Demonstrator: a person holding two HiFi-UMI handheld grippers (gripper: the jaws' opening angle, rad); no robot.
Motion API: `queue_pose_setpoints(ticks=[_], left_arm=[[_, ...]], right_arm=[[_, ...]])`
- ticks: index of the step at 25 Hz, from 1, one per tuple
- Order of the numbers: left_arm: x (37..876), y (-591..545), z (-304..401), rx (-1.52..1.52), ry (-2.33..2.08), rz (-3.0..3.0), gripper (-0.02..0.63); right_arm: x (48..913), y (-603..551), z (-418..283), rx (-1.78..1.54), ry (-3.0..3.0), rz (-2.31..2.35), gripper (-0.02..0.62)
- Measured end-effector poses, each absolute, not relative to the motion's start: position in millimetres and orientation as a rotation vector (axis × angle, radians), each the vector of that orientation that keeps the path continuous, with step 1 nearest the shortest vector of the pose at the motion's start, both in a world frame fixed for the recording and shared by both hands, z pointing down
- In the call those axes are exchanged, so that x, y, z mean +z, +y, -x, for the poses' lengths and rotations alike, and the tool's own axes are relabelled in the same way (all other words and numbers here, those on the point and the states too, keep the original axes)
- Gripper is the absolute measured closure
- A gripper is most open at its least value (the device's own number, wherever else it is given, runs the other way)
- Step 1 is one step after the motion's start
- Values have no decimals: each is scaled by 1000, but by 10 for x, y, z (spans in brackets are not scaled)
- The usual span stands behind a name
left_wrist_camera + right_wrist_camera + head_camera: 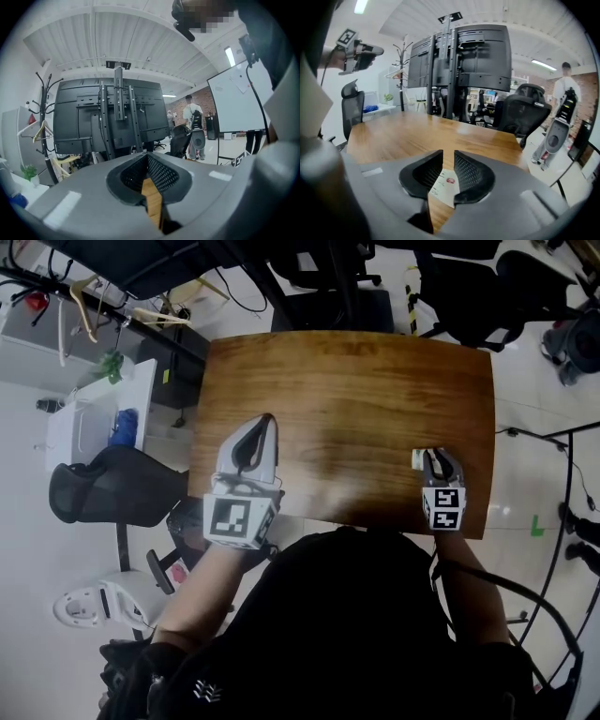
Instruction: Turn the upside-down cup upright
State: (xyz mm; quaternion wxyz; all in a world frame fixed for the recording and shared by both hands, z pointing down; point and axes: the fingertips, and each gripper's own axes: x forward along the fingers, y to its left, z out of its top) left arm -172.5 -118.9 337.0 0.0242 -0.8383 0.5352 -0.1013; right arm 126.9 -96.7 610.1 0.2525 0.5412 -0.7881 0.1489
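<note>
A white paper cup (pixel 418 459) with a red mark (pixel 443 185) sits on the wooden table (pixel 356 399) near its front right edge. My right gripper (pixel 433 454) hovers right at it. In the right gripper view the cup shows low between the two dark pads, and the jaws (pixel 444 157) stand a little apart; I see no pad pressing on the cup. Which way up the cup stands is unclear. My left gripper (pixel 268 420) is held up over the table's left part, tips together, nothing in it. It also shows raised at top left of the right gripper view (pixel 358 49).
A black office chair (pixel 112 484) and a white desk (pixel 98 418) stand left of the table. Beyond the far edge are a large black screen stand (pixel 473 56) and more chairs (pixel 525 112). The table's front edge (pixel 469 531) runs just behind my right gripper.
</note>
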Motion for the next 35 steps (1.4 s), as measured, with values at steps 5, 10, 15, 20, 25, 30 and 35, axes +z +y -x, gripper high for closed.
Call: queue_pose_setpoints(ticks=[5, 10, 15, 20, 25, 30, 35], left_arm=[[3374, -1238, 1558, -286, 1622, 2621, 606], [3371, -1241, 1506, -281, 1623, 2618, 606], [3379, -1222, 1501, -284, 1625, 2619, 606], [3376, -1193, 1481, -268, 1624, 2621, 606], [3375, -1155, 1519, -254, 1642, 2615, 606], [3397, -1111, 1563, -240, 1667, 2615, 606], [3409, -1071, 1604, -242, 1679, 2605, 606]], right_arm=[[6332, -878, -1787, 688, -2022, -1593, 421], [6436, -877, -1782, 1098, -2102, -1596, 460], [6290, -948, -1675, 890, -2124, -1494, 527], [6130, -950, -1572, 657, -2130, -1407, 563], [6103, -868, -1420, 546, -2114, -1285, 581], [6112, -716, -1068, 396, -2088, -1038, 581], [6223, -653, -833, 368, -2069, -920, 580]])
